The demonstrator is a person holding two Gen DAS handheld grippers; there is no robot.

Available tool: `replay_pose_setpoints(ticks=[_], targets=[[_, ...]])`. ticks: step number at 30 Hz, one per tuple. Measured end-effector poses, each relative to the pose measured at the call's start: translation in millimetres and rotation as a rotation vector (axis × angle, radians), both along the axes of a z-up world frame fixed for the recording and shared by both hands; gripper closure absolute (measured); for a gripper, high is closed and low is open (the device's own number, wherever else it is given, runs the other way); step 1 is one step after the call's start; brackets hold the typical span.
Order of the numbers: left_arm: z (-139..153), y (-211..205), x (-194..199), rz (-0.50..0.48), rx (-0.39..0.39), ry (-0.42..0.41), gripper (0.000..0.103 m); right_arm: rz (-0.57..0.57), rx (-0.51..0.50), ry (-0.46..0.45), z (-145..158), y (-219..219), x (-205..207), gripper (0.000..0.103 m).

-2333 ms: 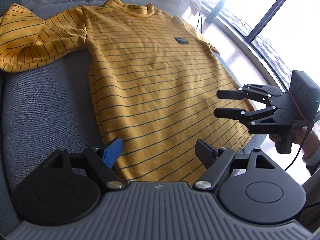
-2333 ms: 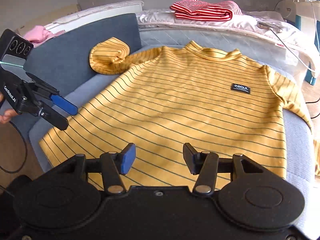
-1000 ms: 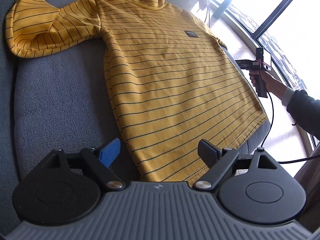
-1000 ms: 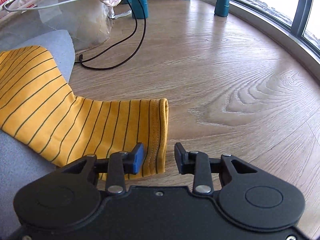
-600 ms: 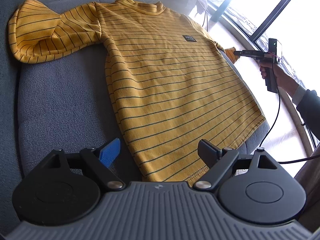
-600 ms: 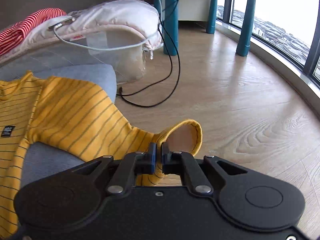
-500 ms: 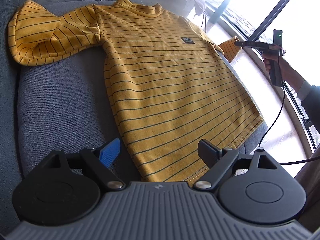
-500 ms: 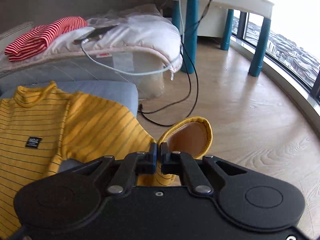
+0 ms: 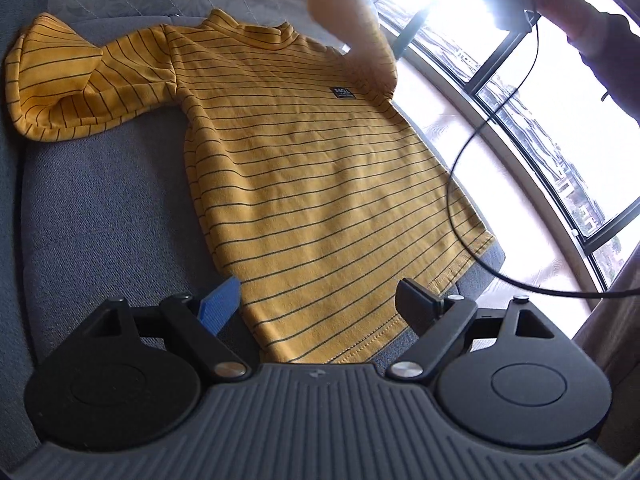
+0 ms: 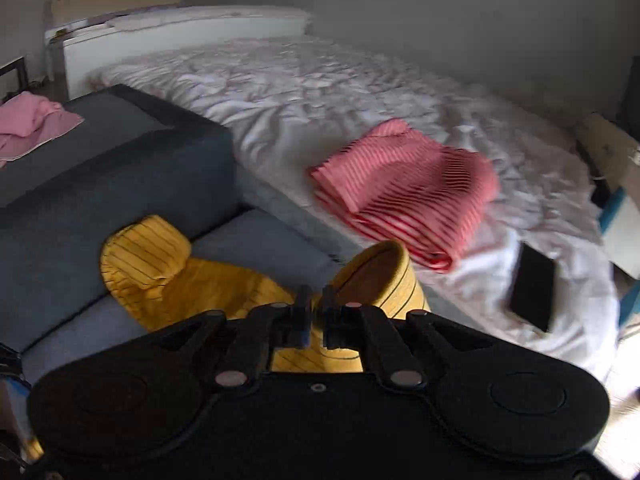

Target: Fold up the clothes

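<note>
- Yellow long-sleeve shirt with thin dark stripes (image 9: 320, 168) lies flat, front up, on the grey fabric sofa seat (image 9: 104, 216); collar at top centre of the left wrist view, hem at lower centre.
- Right gripper (image 10: 314, 322): fingers clamped on the shirt's right sleeve cuff (image 10: 384, 276). A second ago they stood apart at that cuff, which hung off the sofa edge over the floor; now the cuff is up in the air and the right camera has swung from floor to bed.
- In the left wrist view the raised sleeve is a motion-blurred streak at top centre, over the shoulder. We read this as the sleeve fold inward in progress; not laid down.
- Left gripper (image 9: 320, 300): fingers wide apart, holding nothing, hovering just over the hem; barely moved across the last two seconds.
- Other sleeve (image 9: 68, 84) is bunched at upper left against the sofa back, unfolded.
- Red-and-white striped folded garment (image 10: 404, 196) sits on the white bed (image 10: 280, 88).
- Hard to make out: the right gripper body itself in the left view (glare, blur); how much cuff is in the pinch; the hem's near edge, hidden behind the left gripper housing.
</note>
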State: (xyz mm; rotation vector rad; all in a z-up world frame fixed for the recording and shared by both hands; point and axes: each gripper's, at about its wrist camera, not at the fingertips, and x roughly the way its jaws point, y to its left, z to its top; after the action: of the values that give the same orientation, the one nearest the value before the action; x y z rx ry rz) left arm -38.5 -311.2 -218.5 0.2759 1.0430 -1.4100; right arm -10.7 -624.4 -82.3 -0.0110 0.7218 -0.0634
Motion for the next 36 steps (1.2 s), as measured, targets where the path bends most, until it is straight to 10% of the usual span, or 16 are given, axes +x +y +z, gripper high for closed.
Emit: replay_pose_setpoints(ticks=[4, 7, 10, 19, 24, 28, 36], targets=[[-0.9, 5.3, 0.9, 0.003, -0.007, 0.012, 0.015, 0.075, 0.121, 0.077, -17.9, 20.2, 44.5, 0.080], [-3.5, 6.7, 2.5, 0.007, -0.004, 0.022, 0.015, 0.086, 0.050, 0.052, -23.2, 21.6, 36.6, 0.053], [-7.0, 6.4, 4.1, 0.009, 0.003, 0.032, 0.015, 0.088, -0.051, 0.082, -47.7, 19.8, 20.7, 0.051], [-14.7, 2.9, 8.1, 0.015, 0.013, 0.059, 0.015, 0.150, -0.121, 0.164, -138.2, 33.6, 24.0, 0.063], [-18.4, 1.0, 10.1, 0.019, 0.026, 0.066, 0.015, 0.207, -0.123, 0.205, -153.3, 36.6, 40.9, 0.069], [-22.2, 0.3, 12.7, 0.019, 0.033, 0.081, 0.015, 0.233, -0.189, 0.177, -153.6, 46.6, 34.7, 0.093], [-27.9, -1.0, 15.4, 0.017, 0.043, 0.105, 0.015, 0.273, -0.212, 0.035, -133.3, 88.1, 14.5, 0.090]])
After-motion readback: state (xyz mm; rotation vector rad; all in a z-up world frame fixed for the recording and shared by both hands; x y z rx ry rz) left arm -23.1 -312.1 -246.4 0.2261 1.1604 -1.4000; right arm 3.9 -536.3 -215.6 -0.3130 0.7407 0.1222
